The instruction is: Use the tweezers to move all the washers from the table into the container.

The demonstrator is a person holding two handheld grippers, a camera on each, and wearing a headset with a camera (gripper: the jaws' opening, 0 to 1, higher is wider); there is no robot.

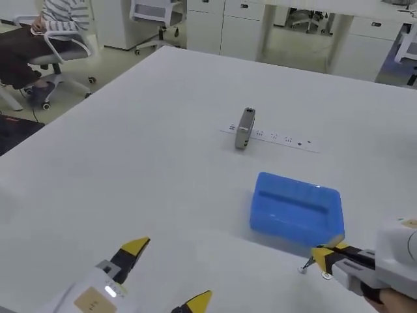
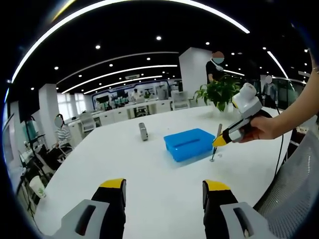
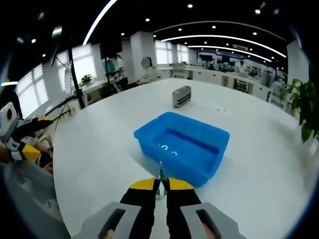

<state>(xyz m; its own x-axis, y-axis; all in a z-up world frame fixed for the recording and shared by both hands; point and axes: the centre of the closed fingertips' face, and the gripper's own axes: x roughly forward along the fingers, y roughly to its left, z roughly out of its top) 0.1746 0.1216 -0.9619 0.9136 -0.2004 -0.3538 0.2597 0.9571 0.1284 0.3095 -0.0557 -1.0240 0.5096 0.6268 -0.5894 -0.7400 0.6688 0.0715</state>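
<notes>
The blue container [image 1: 296,208] stands on the white table, right of centre; two washers [image 3: 168,149] lie on its floor. My right gripper [image 1: 324,257] hovers just in front of it, shut on the metal tweezers [image 3: 161,173], whose tips [image 1: 303,267] point down at the table beside the container's near wall. A small speck [image 2: 221,155] lies on the table by those tips, too small to identify. My left gripper [image 1: 168,274] is low at the front left, open with nothing between its yellow-tipped fingers [image 2: 113,191]. The right gripper [image 2: 222,141] also shows in the left gripper view.
A grey boxy device [image 1: 245,128] stands behind the container beside a flush power strip [image 1: 277,137]. Broad bare tabletop [image 1: 130,182] lies to the left. Office chairs and a seated person [image 1: 58,26] are beyond the table's far left edge.
</notes>
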